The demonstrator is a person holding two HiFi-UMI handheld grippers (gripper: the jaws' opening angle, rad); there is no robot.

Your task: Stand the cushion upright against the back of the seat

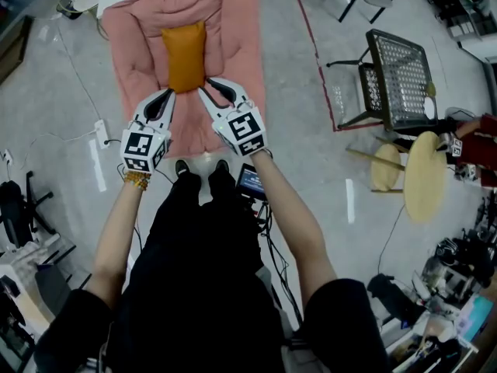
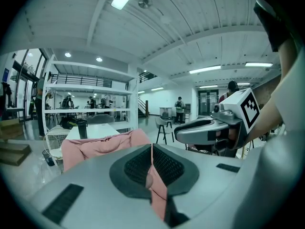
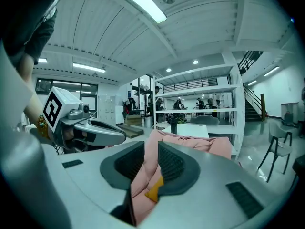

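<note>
Pinching the cushion (image 1: 185, 53), right gripper (image 1: 208, 88) fingers (image 1: 222, 92) sit beside pressed-together left gripper (image 1: 166, 96) fingers (image 1: 158, 105) above the pink seat (image 1: 237, 61); mesh chair (image 1: 400, 80) apart.

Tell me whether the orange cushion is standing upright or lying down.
Lying down, not upright: the head view shows the cushion with its broad face up, stretched along the pink seat.

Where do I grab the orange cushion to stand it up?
Grab the cushion by the two corners of its near short end, coming from the front of the seat. It lies with its long side running toward the seat's back, so lifting that end should tip it upright there. The corners look thin enough to pinch.
</note>
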